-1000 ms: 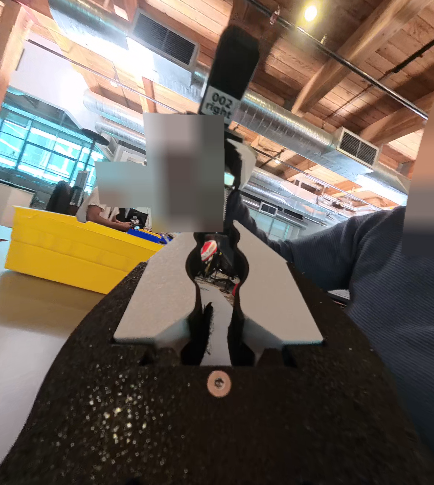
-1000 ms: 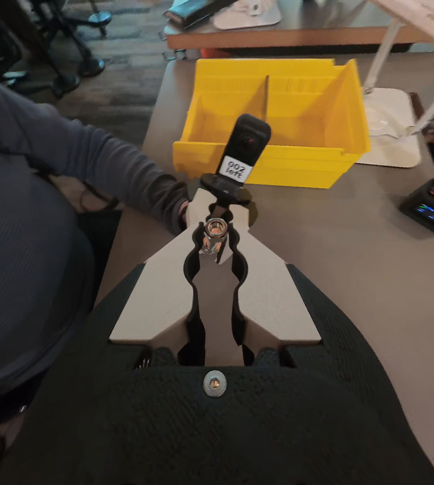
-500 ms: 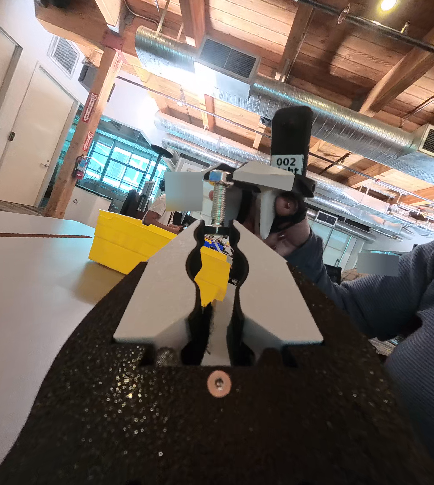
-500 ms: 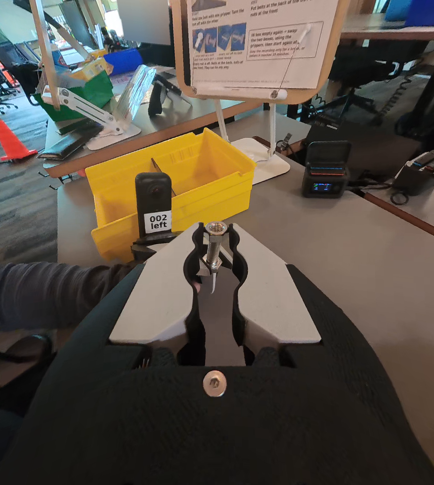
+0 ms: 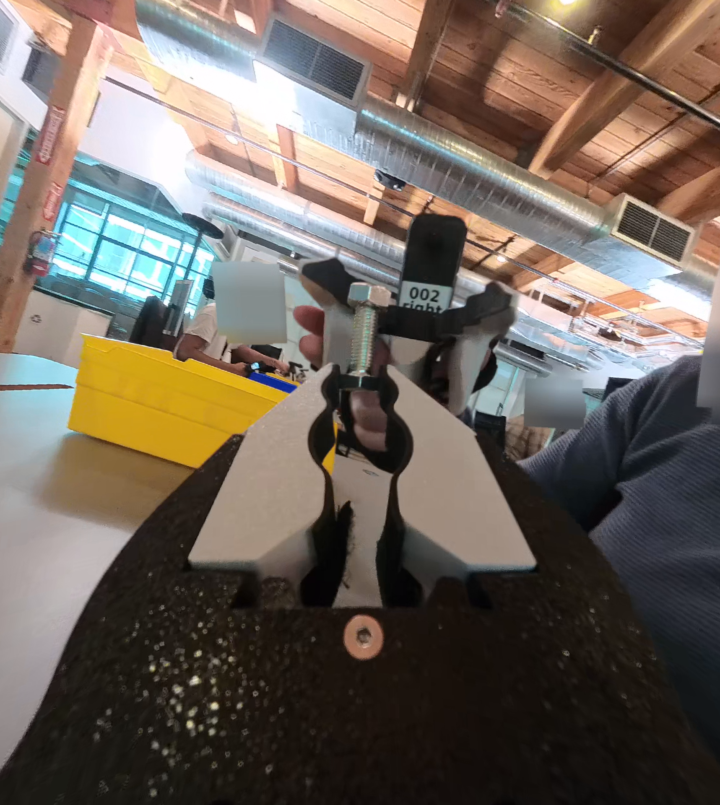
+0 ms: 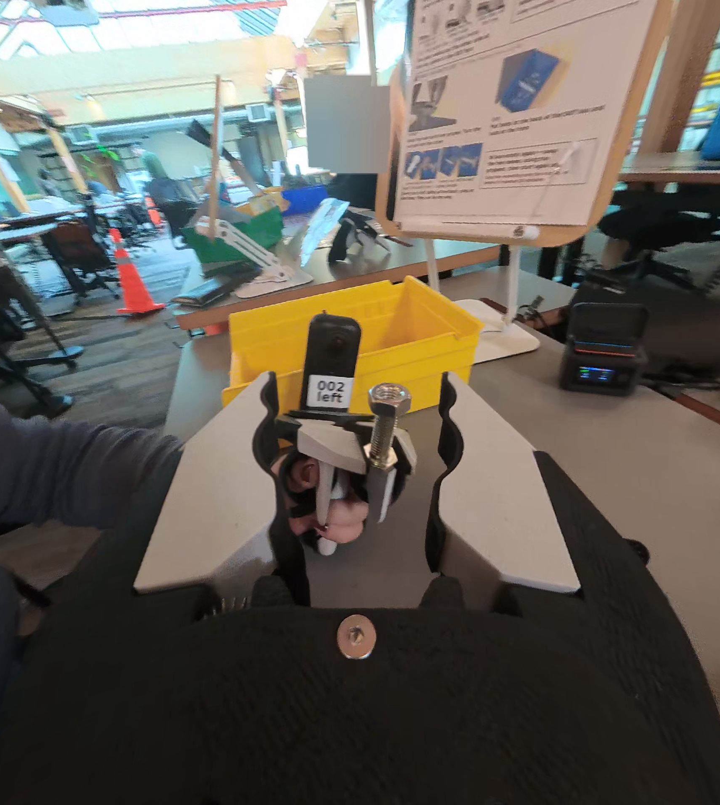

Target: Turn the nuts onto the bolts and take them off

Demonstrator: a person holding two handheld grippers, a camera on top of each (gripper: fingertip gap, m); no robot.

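My left gripper [image 5: 360, 375] is shut on a hex nut [image 5: 360, 382] at its fingertips. A silver bolt [image 5: 364, 337] stands upright in the nut, head on top. My right gripper [image 6: 357, 384] is open wide. The bolt [image 6: 386, 420] and nut [image 6: 382, 460] sit between its fingers, nearer the right one, touching neither. In the left wrist view the right gripper's spread fingers [image 5: 334, 322] show behind the bolt. A hand holds each gripper.
A yellow bin [image 6: 414, 344] stands on the grey table [image 6: 610, 479] just beyond the grippers, and also shows in the left wrist view [image 5: 153, 405]. An instruction board on a stand [image 6: 502, 109] and a small black device [image 6: 602, 353] are at the right. A blue sleeve [image 5: 676, 522] is close by. Some 4 centimetres of space lies between my two pairs of fingers.
My right gripper was shut on the bolt and has opened and let it go. The left gripper keeps the nut, with the bolt now standing in it alone.
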